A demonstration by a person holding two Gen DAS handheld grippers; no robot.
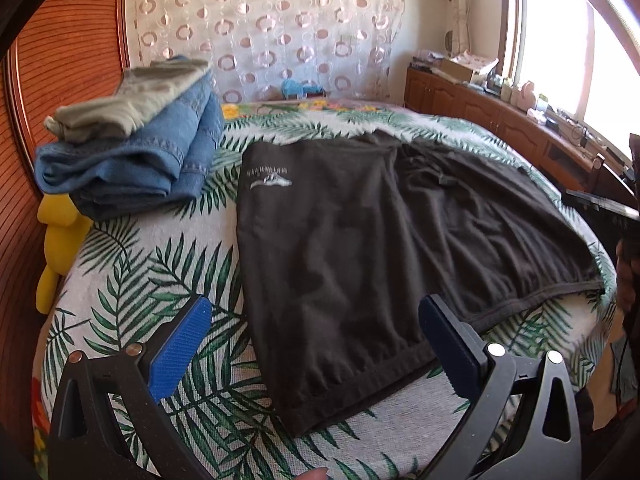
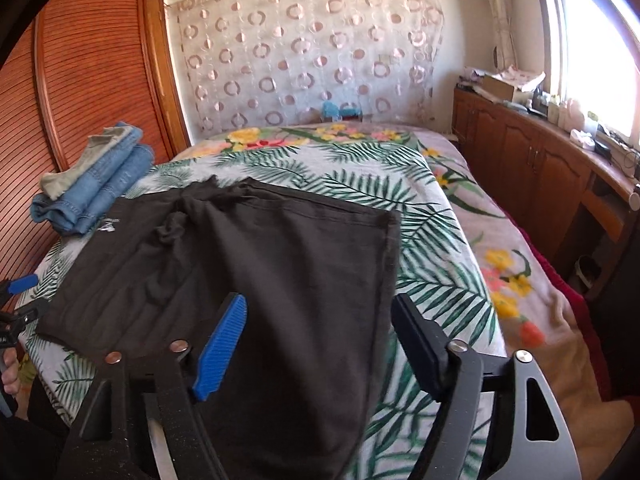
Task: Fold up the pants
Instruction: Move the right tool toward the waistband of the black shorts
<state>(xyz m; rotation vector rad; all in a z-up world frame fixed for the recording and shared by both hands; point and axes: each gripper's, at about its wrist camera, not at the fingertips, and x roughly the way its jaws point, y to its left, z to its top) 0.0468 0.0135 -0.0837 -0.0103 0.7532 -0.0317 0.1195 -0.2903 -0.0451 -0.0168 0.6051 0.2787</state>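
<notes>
Black pants (image 1: 360,240) with a small white logo lie spread flat on the bed; they also show in the right wrist view (image 2: 260,272). My left gripper (image 1: 316,324) is open and empty, hovering just above the near cuff of the left leg. My right gripper (image 2: 320,320) is open and empty, hovering over the right leg near its outer edge. The left gripper's blue fingertip (image 2: 22,283) shows at the left edge of the right wrist view.
A stack of folded jeans and a grey garment (image 1: 132,140) sits at the bed's far left, by a wooden wardrobe (image 2: 92,80). A yellow toy (image 1: 60,240) hangs at the left edge. The leaf-print bedspread (image 2: 440,220) extends right; wooden cabinets (image 2: 540,168) line the window wall.
</notes>
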